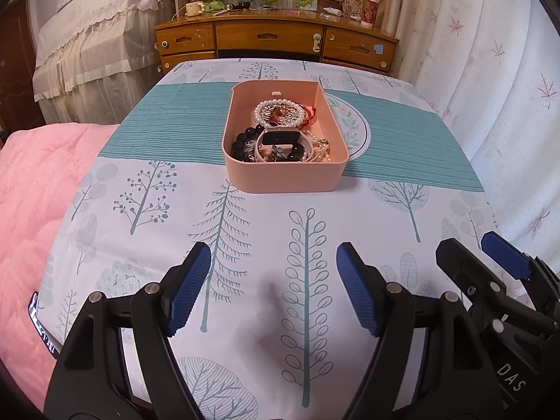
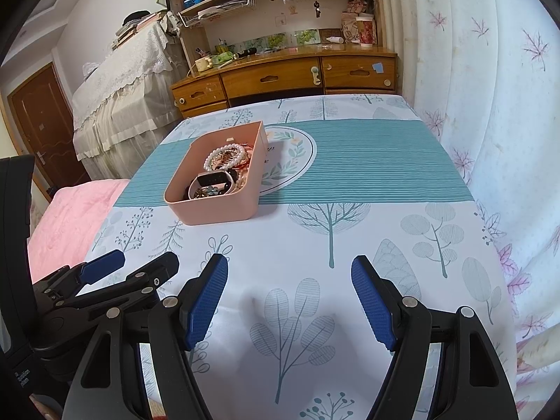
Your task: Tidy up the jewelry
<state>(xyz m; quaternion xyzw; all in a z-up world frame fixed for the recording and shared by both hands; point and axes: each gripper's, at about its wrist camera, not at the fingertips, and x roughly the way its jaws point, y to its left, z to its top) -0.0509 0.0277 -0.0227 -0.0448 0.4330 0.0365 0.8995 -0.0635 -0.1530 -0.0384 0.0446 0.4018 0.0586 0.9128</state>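
Your left tool [image 1: 273, 290] and right tool [image 2: 290, 301] both hang with their blue ribbed pads spread apart and nothing between them, side by side over the near part of the surface [image 1: 350, 217] covered in a white cloth printed with teal trees. Farther out, on the teal striped band, sits the open pink plastic box [image 1: 285, 175], left of centre from the right tool's view. Inside lie a white pearl bracelet [image 1: 280, 105], black bead bracelets [image 1: 245, 140], a dark-faced band watch [image 1: 280, 137] and finer pieces tangled together. These look light, slippery and likely to snag; pinch one strand at its exposed upper arc, and lift slowly so neighbours drop free.
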